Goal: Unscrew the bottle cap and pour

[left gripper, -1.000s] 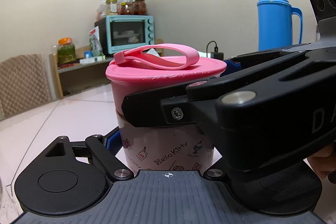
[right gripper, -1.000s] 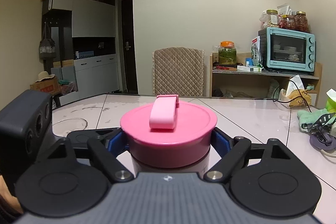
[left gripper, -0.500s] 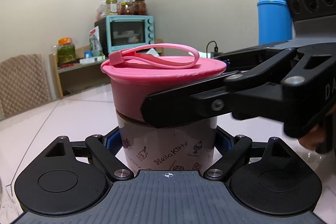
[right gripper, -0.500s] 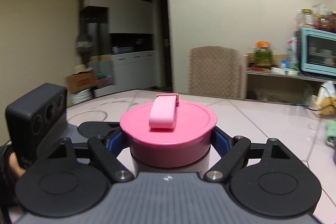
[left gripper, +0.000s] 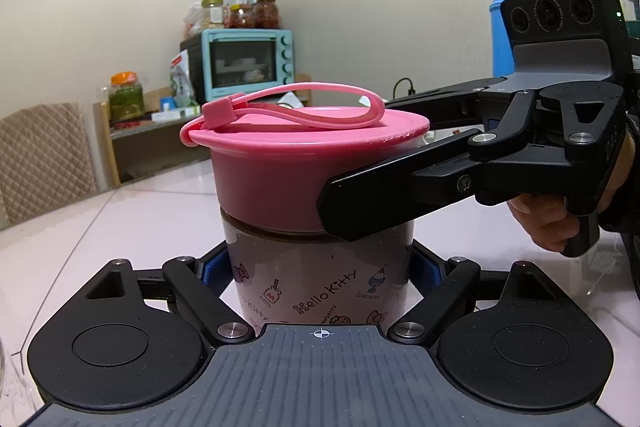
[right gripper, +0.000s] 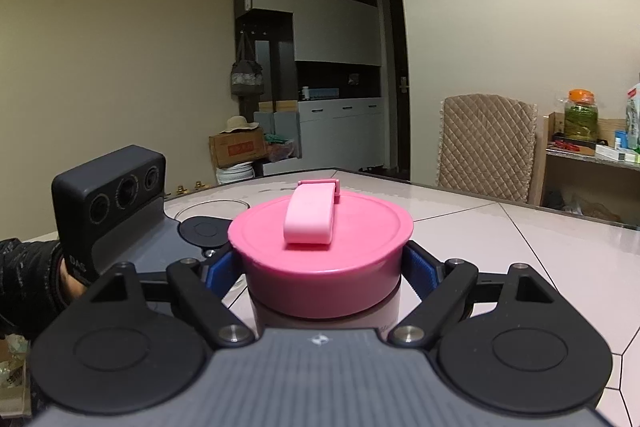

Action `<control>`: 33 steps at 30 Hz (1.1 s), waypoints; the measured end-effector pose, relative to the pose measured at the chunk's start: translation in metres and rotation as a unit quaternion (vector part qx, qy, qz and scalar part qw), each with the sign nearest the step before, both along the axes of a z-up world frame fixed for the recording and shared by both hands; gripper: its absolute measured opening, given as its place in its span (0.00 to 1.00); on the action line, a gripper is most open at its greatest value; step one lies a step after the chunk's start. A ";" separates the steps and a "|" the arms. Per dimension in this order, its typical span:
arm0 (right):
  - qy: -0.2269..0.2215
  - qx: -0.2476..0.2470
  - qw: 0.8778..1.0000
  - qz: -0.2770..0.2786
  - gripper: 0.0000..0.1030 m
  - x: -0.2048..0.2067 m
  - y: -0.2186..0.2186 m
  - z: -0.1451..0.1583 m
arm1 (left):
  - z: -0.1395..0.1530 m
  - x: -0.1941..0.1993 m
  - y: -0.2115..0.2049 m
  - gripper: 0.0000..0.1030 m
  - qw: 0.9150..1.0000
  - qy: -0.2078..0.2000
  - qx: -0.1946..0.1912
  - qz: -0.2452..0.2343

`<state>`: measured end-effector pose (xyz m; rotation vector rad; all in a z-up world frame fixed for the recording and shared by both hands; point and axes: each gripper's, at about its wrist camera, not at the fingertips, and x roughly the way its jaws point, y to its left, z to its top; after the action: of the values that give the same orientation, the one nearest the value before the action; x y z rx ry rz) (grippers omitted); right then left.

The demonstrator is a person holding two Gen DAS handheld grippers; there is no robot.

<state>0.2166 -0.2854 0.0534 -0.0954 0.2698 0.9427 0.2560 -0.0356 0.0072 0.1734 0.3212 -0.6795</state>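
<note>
While the left wrist view looks at the bottle (left gripper: 316, 283) from low down and side-on, showing its pale printed wall with "Hello Kitty" lettering and small cartoon drawings, the right wrist view looks over the top and shows almost only the pink cap (right gripper: 322, 259). The bottle stands upright on the glossy white tiled table (left gripper: 132, 211). The left gripper (left gripper: 320, 269) is clamped on the bottle's body, its blue pads pressed to either side below the cap. The right gripper (right gripper: 322, 263) is closed around the cap, blue pads touching its smooth round wall; from the left view it reaches in from the right, one black finger (left gripper: 384, 203) lying across the cap's lower edge. Only the left view shows the cap's thin loop strap (left gripper: 304, 103) from the side, a teal toaster oven (left gripper: 244, 63) with jars on it, and a blue thermos (left gripper: 506, 27) behind the right gripper. Only the right view shows the white cabinets (right gripper: 336, 95), a quilted chair (right gripper: 486, 143) and the rim of a clear glass (right gripper: 212, 207) on the table.

Compared with a second ago, the right gripper has swung round the cap: the room behind it has slid sideways, and in the left view its finger sits further right and more tilted. The strap's clasp has turned with it, and a dark gap shows beneath the cap. The right jaws have just been opening slightly, the cap between them. The left gripper has not shifted.
</note>
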 end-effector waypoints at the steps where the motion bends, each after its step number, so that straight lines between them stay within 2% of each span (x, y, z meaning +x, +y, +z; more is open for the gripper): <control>1: -0.002 -0.005 1.000 -0.011 0.86 -0.003 0.002 0.002 | 0.000 0.000 0.000 0.87 1.000 0.000 0.000 0.000; 7: 0.008 -0.013 0.998 -0.069 0.92 -0.014 0.004 0.005 | 0.000 0.000 0.000 0.87 1.000 0.000 0.000 0.000; 16: 0.011 0.005 0.986 -0.166 0.92 -0.045 0.014 -0.002 | 0.000 0.001 0.000 0.87 1.000 0.000 0.000 0.000; 24: 0.003 0.019 0.976 -0.216 0.92 -0.043 0.027 -0.006 | 0.000 0.001 0.000 0.87 1.000 0.000 0.000 0.000; 33: 0.000 0.011 0.969 -0.247 0.91 -0.039 0.047 -0.009 | 0.000 0.001 0.000 0.87 1.000 0.000 0.000 0.000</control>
<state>0.1773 -0.2381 0.0441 -0.0053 0.2665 0.4497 0.2572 -0.0357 0.0076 0.1728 0.3212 -0.6798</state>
